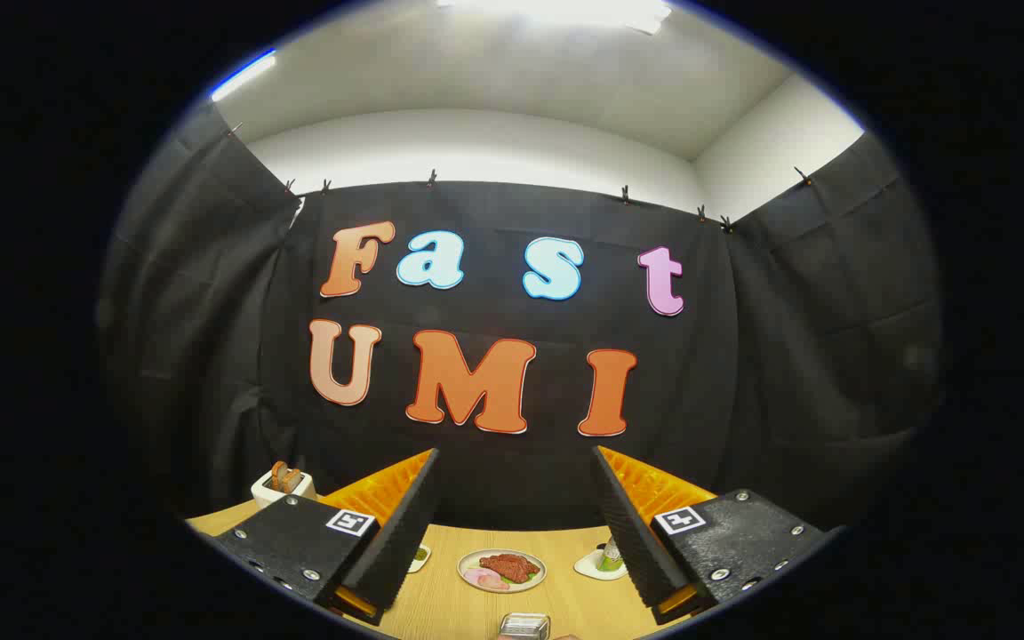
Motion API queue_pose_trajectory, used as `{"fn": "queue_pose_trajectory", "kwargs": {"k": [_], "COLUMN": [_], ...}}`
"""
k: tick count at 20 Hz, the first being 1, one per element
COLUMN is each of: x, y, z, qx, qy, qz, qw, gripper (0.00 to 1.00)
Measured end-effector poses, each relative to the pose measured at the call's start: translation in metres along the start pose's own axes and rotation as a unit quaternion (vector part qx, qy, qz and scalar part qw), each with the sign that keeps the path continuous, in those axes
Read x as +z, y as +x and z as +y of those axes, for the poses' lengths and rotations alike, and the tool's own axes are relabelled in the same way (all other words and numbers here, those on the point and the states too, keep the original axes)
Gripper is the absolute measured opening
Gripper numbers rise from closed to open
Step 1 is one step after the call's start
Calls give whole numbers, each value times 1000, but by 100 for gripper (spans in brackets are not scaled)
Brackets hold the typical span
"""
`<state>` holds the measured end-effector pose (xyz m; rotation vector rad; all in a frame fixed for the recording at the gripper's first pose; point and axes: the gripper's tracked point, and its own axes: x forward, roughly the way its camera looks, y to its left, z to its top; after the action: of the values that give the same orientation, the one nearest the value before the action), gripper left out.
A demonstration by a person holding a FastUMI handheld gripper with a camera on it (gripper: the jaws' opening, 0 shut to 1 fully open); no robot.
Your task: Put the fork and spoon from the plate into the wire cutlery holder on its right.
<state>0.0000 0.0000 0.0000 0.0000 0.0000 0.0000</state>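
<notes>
Gripper raised over the table, task not yet begun

The gripper (512, 533) is spread wide and holds nothing; beyond its fingers on the wooden table (441, 604) sits a plate of meat (501, 570), a small dish (599, 564) to its right and a toaster (283, 484) far left. I cannot make out the fork, spoon or wire holder, so by my judgement both pieces remain to be moved
</notes>
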Motion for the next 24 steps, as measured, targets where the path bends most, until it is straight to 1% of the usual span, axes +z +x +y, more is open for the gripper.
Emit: {"fn": "queue_pose_trajectory", "kwargs": {"k": [6,12,24], "x": [6,3,-3], "y": [-5,-6,-5], "z": [3,10,9], "qx": [20,39,30], "qy": [-12,-3,12], "qz": [-14,-15,-8], "qw": [1000,999,999], "gripper": [98,98,98]}}
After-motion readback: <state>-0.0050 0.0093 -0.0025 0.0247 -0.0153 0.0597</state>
